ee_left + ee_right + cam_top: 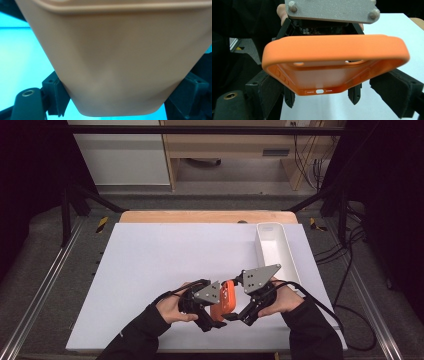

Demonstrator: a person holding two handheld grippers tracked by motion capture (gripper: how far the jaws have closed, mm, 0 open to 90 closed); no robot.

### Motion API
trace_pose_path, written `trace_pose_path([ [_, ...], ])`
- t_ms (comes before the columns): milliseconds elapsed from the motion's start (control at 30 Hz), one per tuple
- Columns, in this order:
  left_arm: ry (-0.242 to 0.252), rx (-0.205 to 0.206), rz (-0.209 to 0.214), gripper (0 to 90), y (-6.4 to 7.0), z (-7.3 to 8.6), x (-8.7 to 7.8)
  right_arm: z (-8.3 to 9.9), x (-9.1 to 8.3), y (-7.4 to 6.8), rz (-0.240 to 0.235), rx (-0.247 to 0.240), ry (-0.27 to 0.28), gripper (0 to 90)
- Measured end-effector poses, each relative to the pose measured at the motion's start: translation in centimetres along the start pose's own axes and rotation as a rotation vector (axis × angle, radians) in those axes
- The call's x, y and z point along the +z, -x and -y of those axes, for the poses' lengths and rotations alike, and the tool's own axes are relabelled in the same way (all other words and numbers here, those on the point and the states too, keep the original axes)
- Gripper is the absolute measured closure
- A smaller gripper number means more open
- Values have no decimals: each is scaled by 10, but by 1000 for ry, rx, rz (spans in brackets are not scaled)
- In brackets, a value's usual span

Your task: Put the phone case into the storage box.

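An orange silicone phone case [223, 301] is held just above the near middle of the white mat, between both grippers. My left gripper [214, 320] is shut on it from the left. In the left gripper view the case's smooth back [120, 62] sits squeezed between the two jaws. My right gripper [239, 316] grips it from the right. The right gripper view looks into the case's open side [332, 47], with its edges pinched between my pads [265, 92]. The left gripper's grey plate [332, 10] sits behind the case.
A long white tray [274, 247] stands at the right back of the white mat [165, 265]. The wooden table edge [200, 216] runs behind the mat. Black cables [345, 285] trail off the right side, and metal rails flank the table.
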State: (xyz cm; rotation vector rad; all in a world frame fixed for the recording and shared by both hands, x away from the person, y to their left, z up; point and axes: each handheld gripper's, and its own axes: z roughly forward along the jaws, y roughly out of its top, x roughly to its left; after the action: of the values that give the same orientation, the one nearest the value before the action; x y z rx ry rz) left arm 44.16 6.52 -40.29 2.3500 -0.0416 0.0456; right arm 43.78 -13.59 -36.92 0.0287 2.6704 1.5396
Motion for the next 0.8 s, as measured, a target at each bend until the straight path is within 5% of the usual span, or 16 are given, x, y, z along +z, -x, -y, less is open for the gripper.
trace_pose_path([
  [800,-13,-12,13,155,0,3,5,1,3,1,-20,12,-20,159],
])
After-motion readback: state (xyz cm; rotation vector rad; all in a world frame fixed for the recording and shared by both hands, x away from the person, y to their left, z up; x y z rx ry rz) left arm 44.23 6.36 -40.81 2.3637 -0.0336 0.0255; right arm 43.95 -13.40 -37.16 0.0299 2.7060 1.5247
